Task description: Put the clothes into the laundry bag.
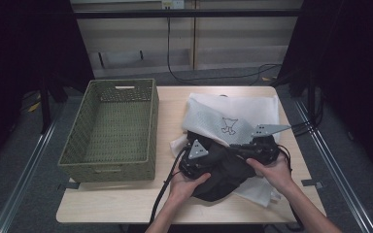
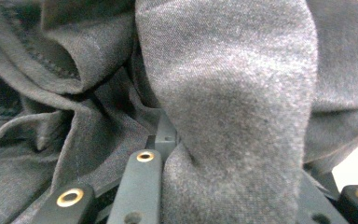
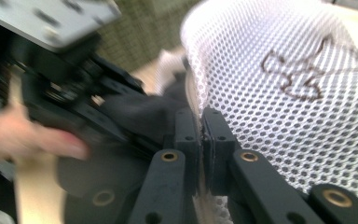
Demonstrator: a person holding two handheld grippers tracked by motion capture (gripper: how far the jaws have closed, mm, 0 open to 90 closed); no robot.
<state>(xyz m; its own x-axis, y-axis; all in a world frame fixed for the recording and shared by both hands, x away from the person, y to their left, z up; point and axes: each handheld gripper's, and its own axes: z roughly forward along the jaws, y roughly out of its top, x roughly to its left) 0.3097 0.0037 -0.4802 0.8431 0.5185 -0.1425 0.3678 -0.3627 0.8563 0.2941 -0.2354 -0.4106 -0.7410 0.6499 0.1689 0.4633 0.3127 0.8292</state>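
High view: a white mesh bag with a dark outline emblem, no readable writing, lies on the table right of the empty green woven basket; a dark grey garment sits at the bag's near edge; bare tabletop runs along the front. Left gripper view: left gripper is buried in the grey cloth; I cannot tell its grip. Right gripper view: right gripper is clenched on the mesh bag's edge.
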